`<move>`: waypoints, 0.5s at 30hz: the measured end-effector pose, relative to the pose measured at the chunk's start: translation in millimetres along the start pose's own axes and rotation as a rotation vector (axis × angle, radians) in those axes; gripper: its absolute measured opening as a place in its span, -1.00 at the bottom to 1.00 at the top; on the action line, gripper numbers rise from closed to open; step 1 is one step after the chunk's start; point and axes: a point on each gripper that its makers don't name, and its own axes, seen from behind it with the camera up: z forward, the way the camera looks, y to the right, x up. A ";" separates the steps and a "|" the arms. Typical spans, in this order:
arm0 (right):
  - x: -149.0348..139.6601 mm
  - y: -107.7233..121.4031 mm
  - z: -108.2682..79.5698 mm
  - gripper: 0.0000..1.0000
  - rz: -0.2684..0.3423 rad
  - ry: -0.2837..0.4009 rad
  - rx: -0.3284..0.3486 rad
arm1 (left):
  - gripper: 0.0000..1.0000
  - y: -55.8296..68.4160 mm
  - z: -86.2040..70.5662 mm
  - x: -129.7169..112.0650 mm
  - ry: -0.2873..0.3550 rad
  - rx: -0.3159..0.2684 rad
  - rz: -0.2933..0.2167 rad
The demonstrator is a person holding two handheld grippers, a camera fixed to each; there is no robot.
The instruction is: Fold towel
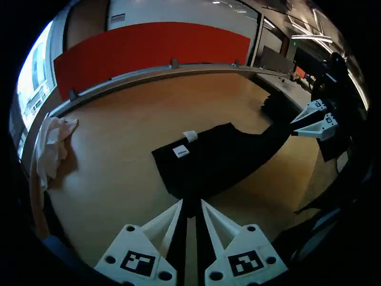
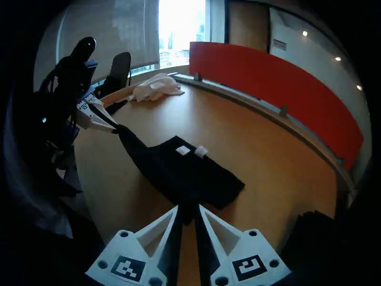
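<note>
1. Left gripper view: my left gripper, nearly closed, pinches a corner of the black towel, which lies partly lifted on the table.
2. Right gripper view: my right gripper pinches the other corner likewise. Best to carry both corners level, with the edge between them taut.

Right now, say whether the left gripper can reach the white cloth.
Probably not: the left gripper is shut on the black towel; the white cloth lies far off by the table edge.
</note>
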 end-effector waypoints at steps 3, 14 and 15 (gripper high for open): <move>-2.1 0.2 0.0 -0.67 -0.001 -0.005 0.000 | -0.78 0.2 0.4 -0.7 -0.002 -0.001 -0.002; -9.0 6.5 6.4 -0.67 -0.004 -0.039 -0.007 | -0.79 -0.4 7.1 -0.3 -0.018 -0.001 -0.010; -9.3 7.6 7.5 -0.67 -0.003 -0.040 -0.007 | -0.79 -1.3 8.4 0.4 -0.018 0.001 -0.012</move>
